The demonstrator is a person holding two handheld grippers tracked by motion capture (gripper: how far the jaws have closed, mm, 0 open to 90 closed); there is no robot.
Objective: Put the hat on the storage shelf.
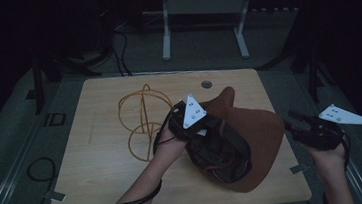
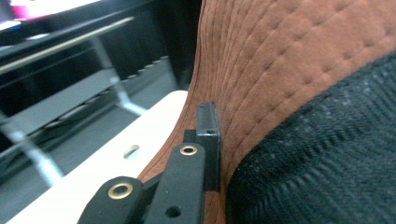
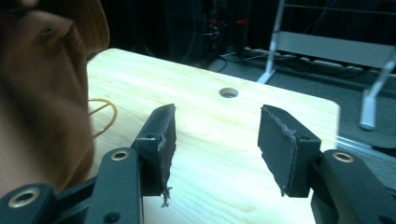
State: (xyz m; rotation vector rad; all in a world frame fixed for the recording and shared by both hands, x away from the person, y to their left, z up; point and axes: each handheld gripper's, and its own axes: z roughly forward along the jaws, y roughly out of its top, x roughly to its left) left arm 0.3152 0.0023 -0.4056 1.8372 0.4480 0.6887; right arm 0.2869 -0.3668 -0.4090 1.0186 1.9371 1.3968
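Note:
A brown stitched hat [image 1: 259, 129] with a black lining [image 1: 221, 153] lies tilted over the right half of the wooden table [image 1: 101, 180], crown opening up. My left gripper [image 1: 206, 129] is shut on its brim; in the left gripper view the black jaws [image 2: 209, 128] pinch the brown brim [image 2: 289, 60] beside the black lining [image 2: 327, 158]. A golden wire frame [image 1: 143, 118] stands to the left of the hat. My right gripper [image 1: 294, 119] hovers past the table's right edge, open with nothing between its pads [image 3: 217, 140]; the hat [image 3: 42, 93] sits at its left.
A round hole [image 1: 206, 84] pierces the table's far edge, also seen as the hole [image 3: 228, 92] ahead of the right jaws. A white metal stand [image 1: 201, 24] rises on the floor behind. A cable loop [image 1: 40, 171] lies on the floor at the left.

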